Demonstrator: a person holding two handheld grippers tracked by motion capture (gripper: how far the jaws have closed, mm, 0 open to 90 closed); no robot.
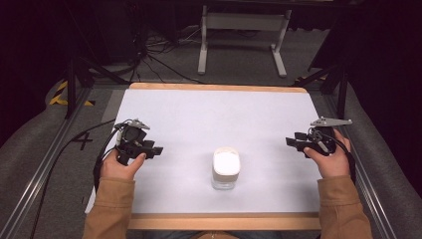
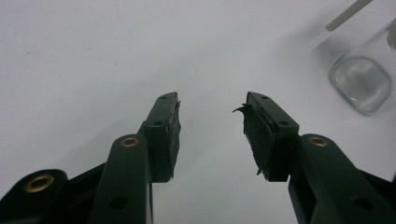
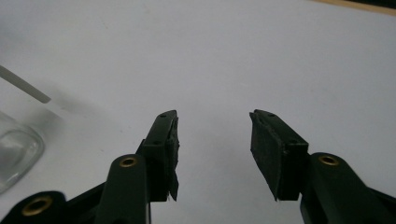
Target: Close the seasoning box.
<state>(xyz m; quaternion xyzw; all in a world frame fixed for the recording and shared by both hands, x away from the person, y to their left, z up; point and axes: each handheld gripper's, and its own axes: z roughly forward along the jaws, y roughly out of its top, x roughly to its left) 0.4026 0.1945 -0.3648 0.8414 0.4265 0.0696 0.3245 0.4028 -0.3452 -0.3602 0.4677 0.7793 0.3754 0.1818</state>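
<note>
I hold the left gripper (image 1: 155,150) and right gripper (image 1: 290,142) released, both empty. The jar (image 1: 226,169) sits untouched between them, lid on; nothing looks started.

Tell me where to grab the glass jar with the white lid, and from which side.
Grip the jar by its clear body just under the white lid, coming in level from the side. It stands upright midway between both open grippers, so either works; the right gripper could probably close its fingers across the rounded-square walls, on two flat faces rather than corners.
</note>
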